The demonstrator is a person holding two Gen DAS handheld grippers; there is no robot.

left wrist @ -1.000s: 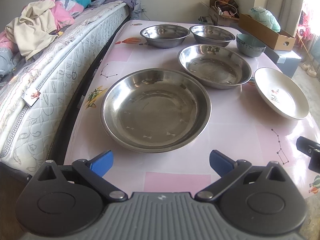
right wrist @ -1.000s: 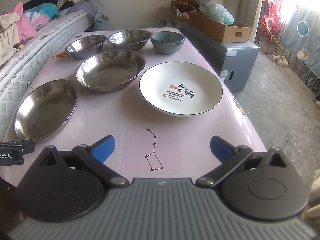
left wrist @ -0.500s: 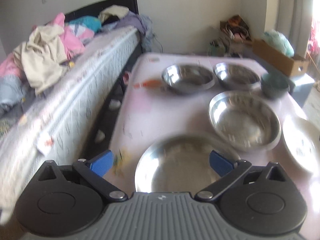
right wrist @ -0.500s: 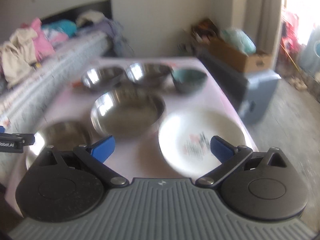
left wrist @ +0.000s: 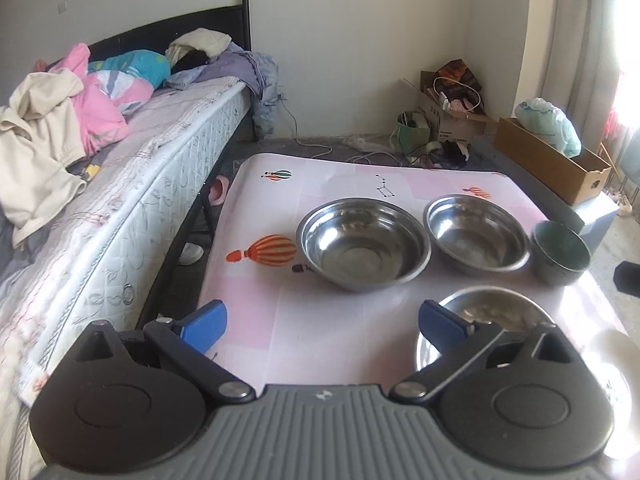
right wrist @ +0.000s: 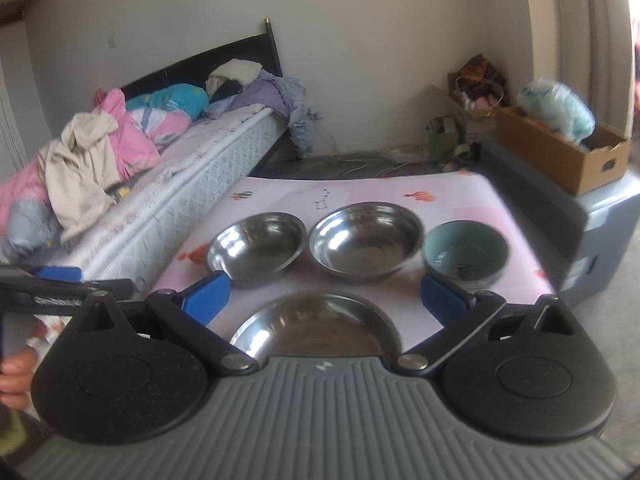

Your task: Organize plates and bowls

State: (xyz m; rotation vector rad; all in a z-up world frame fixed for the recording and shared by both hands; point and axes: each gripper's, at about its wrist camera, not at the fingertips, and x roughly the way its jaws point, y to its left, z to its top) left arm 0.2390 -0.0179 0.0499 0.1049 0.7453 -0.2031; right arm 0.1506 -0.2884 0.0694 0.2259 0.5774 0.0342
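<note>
Currently both grippers are hanging above the pink table [left wrist: 320, 184], each with jaws spread wide and nothing between the blue pads. Left gripper [left wrist: 322, 326] is sitting over bare tabletop near the bed-side edge, left pad [left wrist: 204, 324] over the table's edge, right pad [left wrist: 440, 326] overlapping the rim of a wide steel plate [left wrist: 492, 312] that is lying just below and to its right. Right gripper [right wrist: 324, 300] is looking straight over that same steel plate [right wrist: 316, 328], which is sitting between its pads and partly hidden by the gripper body. Beyond it, three bowls are lining up in a row across the table: a left steel bowl [left wrist: 364, 242] [right wrist: 256, 246], a right steel bowl [left wrist: 476, 232] [right wrist: 366, 240] just beside it, rims close but whether they are touching is unclear, and a teal ceramic bowl [left wrist: 560, 252] [right wrist: 466, 252] at the right end, standing slightly apart. All three are upright. A pale blurred shape at the lower right of the left wrist view is probably a white plate [left wrist: 616, 360], too washed out to confirm. In the right wrist view the left gripper's body [right wrist: 60, 292] is showing at the left edge, with a hand [right wrist: 16, 372] gripping below it. A bed [left wrist: 132, 184] with piled clothes is running along the table's left side; a cardboard box [left wrist: 556, 160] is sitting on a grey cabinet to the right.
</note>
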